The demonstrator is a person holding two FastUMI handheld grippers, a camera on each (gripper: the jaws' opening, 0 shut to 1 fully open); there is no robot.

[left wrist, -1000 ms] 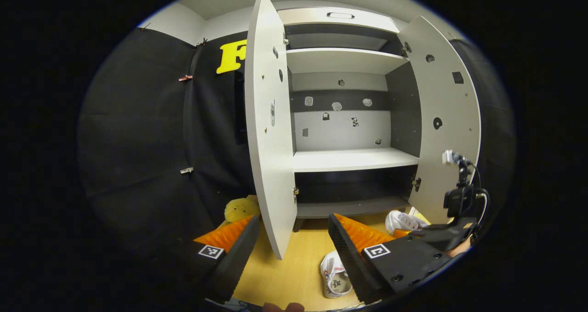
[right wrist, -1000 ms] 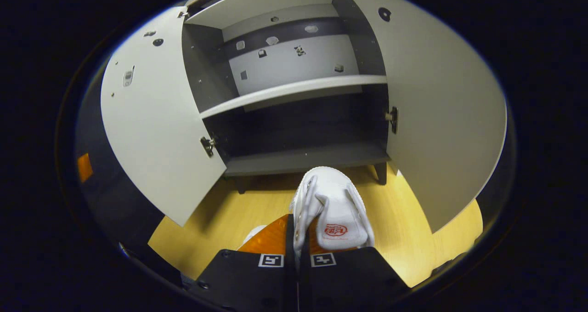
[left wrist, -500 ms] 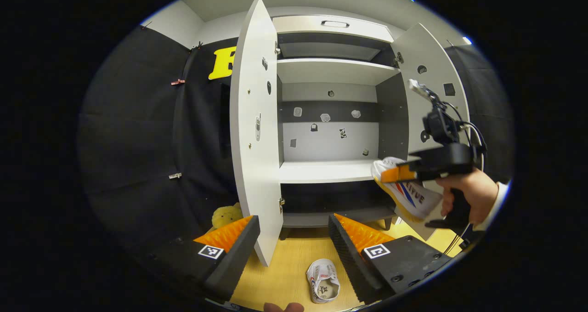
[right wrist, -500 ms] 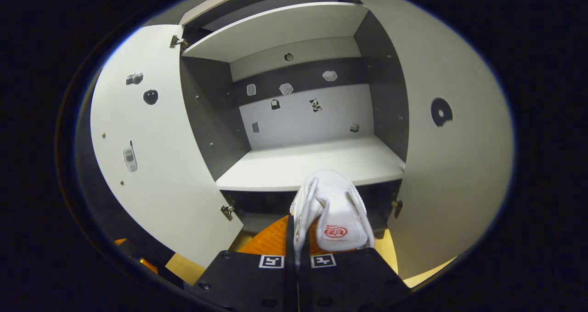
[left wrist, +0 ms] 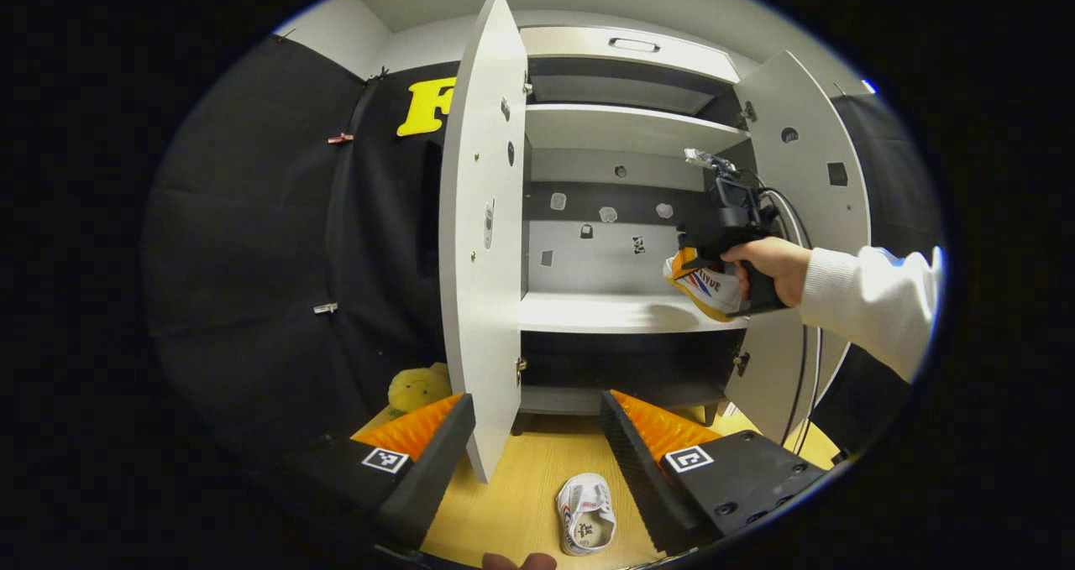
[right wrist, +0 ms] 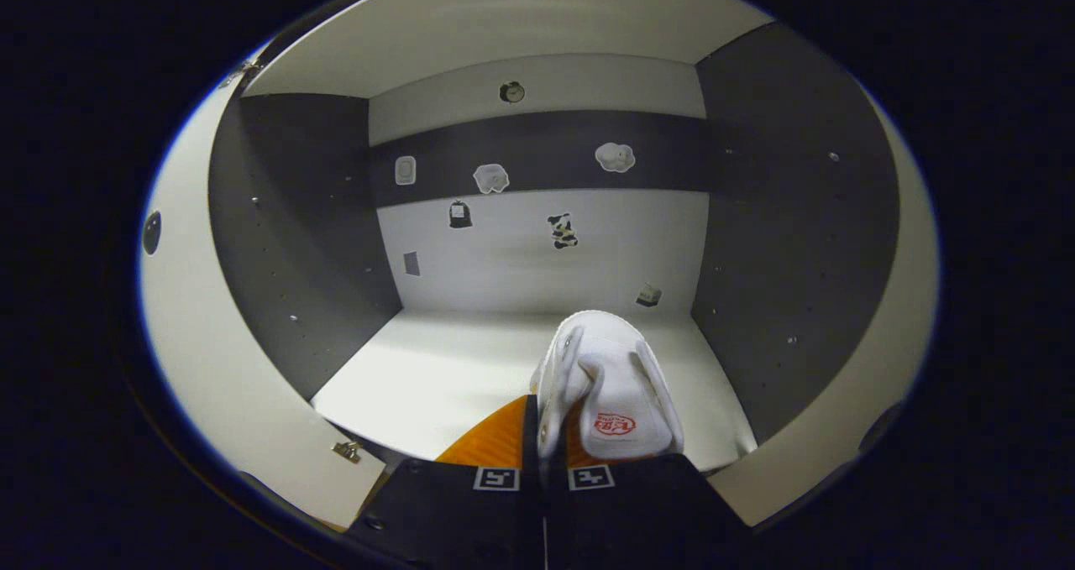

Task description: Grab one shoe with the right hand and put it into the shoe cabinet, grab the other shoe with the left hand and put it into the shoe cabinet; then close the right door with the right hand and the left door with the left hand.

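The shoe cabinet point(left wrist: 626, 125) stood with both doors swung wide, the left door point(left wrist: 479, 243) edge-on in the left gripper view and the right door point(left wrist: 810, 184) angled away beside a white sleeve point(left wrist: 869, 301). Its white middle shelf point(right wrist: 445, 377) lay bare under a dark band of back wall dotted with small stickers point(right wrist: 491, 178). Below the cabinet ran a light wooden floor point(left wrist: 521, 503), and a yellow plush toy point(left wrist: 411, 388) sat on it near the foot of the left door, against the black cloth wall.

The right gripper point(right wrist: 544, 436), seen from its own camera, was pressed together on the side wall of a white shoe point(right wrist: 609, 389), which hung toe-forward just above the front of the middle shelf, inside the cabinet opening. From the left gripper view that same gripper point(left wrist: 697, 259) and the hand point(left wrist: 768, 268) holding it were at the right end of the middle shelf, the shoe point(left wrist: 705, 285) tilted sole-down over the shelf edge; contact with the shelf could not be told.

The left gripper point(left wrist: 537, 423) was spread wide and empty, held low in front of the cabinet. The other shoe point(left wrist: 586, 524) lay on the floor between its fingers as seen, opening upward, well below them.
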